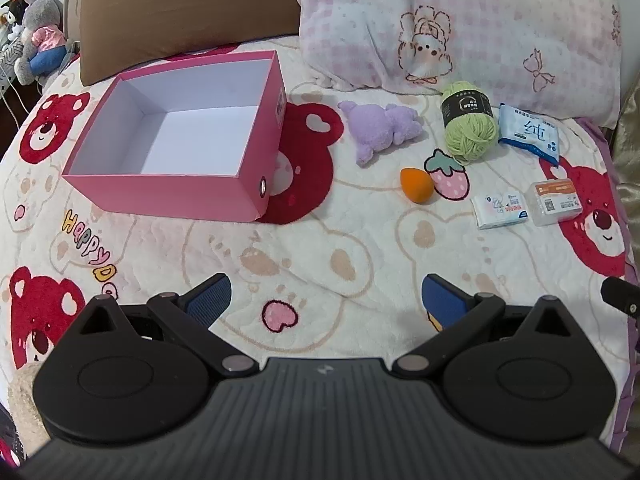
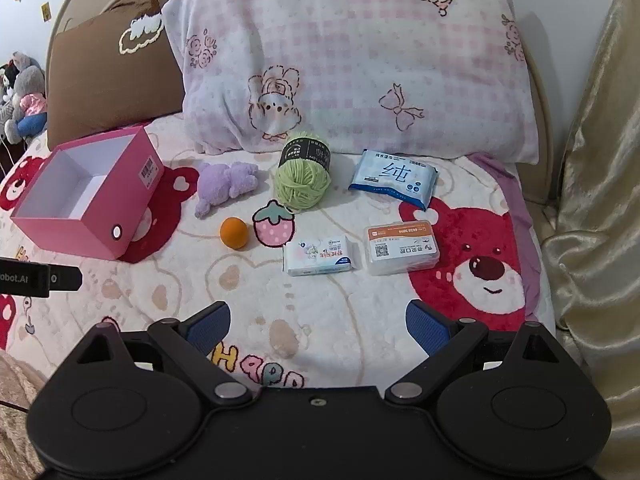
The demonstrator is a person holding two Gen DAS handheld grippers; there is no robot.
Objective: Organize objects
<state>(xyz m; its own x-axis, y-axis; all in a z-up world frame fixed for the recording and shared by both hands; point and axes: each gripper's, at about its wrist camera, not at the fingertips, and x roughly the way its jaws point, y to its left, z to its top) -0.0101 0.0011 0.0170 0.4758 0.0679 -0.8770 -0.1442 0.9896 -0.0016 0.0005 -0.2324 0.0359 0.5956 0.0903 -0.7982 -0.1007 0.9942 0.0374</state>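
Two hand-held tools hover over a bed spread with a bear-print blanket [image 2: 328, 312]. The left tool [image 1: 326, 300] has its blue-padded jaws spread wide with nothing between them, above bare blanket near the bed's foot-side edge. The right tool [image 2: 318, 326] stands likewise wide apart and empty, angled down at the bed.

Just beyond the right tool lie a small tissue packet [image 2: 319, 256] and, beside it toward the bed's right edge, a clear plastic box with an orange label [image 2: 401, 247]. Farther up the bed sit an orange sponge egg [image 2: 234, 233] and a pink strawberry-shaped piece [image 2: 275, 229], close together. Behind them, in a row toward the head of the bed, lie a purple plush toy [image 2: 224, 184], a green ball of yarn [image 2: 303, 180] with a black band, and a blue-and-white wipes pack [image 2: 394, 178].

An open pink box [image 1: 180, 196] with a white interior stands empty toward the bed's left side, well apart from the small items. A pink checked pillow [image 2: 360, 60] and a brown cushion [image 2: 108, 76] rest at the head of the bed. Stuffed animals [image 1: 38, 28] sit beyond the bed's left corner.
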